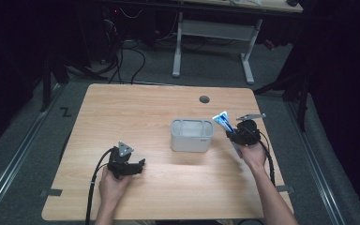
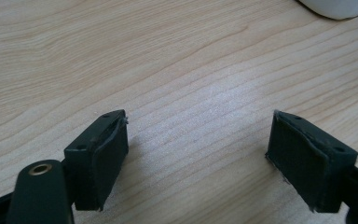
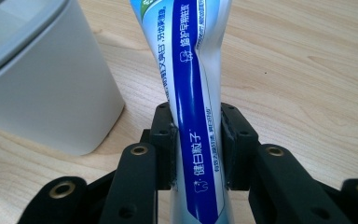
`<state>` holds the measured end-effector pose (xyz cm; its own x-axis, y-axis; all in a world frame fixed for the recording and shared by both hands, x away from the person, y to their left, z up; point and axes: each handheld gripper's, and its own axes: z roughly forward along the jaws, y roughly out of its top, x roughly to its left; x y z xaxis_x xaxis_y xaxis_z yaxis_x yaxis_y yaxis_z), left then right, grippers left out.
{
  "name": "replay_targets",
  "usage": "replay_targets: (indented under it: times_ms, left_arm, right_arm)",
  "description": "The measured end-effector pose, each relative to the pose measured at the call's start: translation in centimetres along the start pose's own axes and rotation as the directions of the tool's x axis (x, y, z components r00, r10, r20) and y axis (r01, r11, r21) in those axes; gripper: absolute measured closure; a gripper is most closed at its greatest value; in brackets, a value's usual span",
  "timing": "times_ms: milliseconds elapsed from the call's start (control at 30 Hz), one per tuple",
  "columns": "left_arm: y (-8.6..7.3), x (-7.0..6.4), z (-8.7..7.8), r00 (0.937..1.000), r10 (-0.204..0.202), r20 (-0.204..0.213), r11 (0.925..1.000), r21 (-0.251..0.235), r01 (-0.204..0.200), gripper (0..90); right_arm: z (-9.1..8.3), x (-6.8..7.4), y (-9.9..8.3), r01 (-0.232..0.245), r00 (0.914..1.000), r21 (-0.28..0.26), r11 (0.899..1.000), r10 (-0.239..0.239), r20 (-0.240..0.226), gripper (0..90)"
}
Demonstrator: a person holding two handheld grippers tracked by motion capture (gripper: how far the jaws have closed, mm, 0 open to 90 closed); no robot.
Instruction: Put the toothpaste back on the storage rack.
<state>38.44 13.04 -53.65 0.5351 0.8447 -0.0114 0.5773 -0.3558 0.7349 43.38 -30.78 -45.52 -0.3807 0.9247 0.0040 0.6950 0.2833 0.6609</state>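
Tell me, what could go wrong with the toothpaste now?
The right gripper pinches the toothpaste tube hard enough to dent its sides, so paste might squeeze out, or the slick tube might slip. The tube hangs beside the white bin, not over it, so dropped now it would likely hit the table. The left gripper is open and far off, so it could not catch it.

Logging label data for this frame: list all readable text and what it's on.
On the toothpaste tube held in the right gripper:
"健白菌子" (white on the blue stripe; last characters uncertain)
Other Chinese lines on the tube: too small and blurred to read.
Grey container: a small mark on its front, unreadable.
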Motion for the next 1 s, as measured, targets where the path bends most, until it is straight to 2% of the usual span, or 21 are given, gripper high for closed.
replay_targets:
  times_ms: [100, 200, 267, 433, 567, 633, 733, 1000]
  left_arm:
    - [0.0, 0.0, 0.0, 1.0, 0.0, 0.0, 1.0, 0.0, 0.0, 20.4]
    - [0.0, 0.0, 0.0, 1.0, 0.0, 0.0, 1.0, 0.0, 0.0, 20.4]
    - [0.0, 0.0, 0.0, 1.0, 0.0, 0.0, 1.0, 0.0, 0.0, 20.4]
    - [0.0, 0.0, 0.0, 1.0, 0.0, 0.0, 1.0, 0.0, 0.0, 20.4]
    - [0.0, 0.0, 0.0, 1.0, 0.0, 0.0, 1.0, 0.0, 0.0, 20.6]
    - [0.0, 0.0, 0.0, 1.0, -0.005, -0.004, 1.0, -0.003, 0.005, 21.9]
    - [0.0, 0.1, -0.1, 0.9999, -0.009, -0.007, 1.0, -0.004, 0.009, 23.4]
    - [0.0, 0.1, -0.1, 1.0, -0.008, -0.006, 1.0, -0.004, 0.008, 23.5]
  right_arm:
    - [-0.4, 0.0, 0.0, -0.005, 0.9999, -0.007, 1.0, 0.005, -0.012, 69.8]
    - [-0.7, 0.3, 0.0, 0.023, 0.9997, -0.011, 1.0, -0.023, -0.006, 69.8]
    - [-1.0, 0.4, 0.0, 0.022, 0.9994, -0.017, 1.0, -0.022, -0.026, 69.8]
    - [-1.5, 0.6, 0.0, 0.021, 0.9987, -0.035, 0.999, -0.022, -0.046, 69.9]
    - [-2.1, 0.7, 0.0, 0.019, 0.9981, -0.055, 0.998, -0.022, -0.057, 69.9]
    - [-2.6, 0.9, 0.0, 0.022, 0.9984, -0.086, 0.996, -0.026, -0.05, 69.9]
    - [-3.2, 1.0, 0.1, 0.009, 0.998, -0.118, 0.993, -0.016, -0.061, 70.1]
    - [-4.2, 0.6, 0.2, -0.009, 0.9944, -0.139, 0.99, -0.006, -0.105, 70.3]
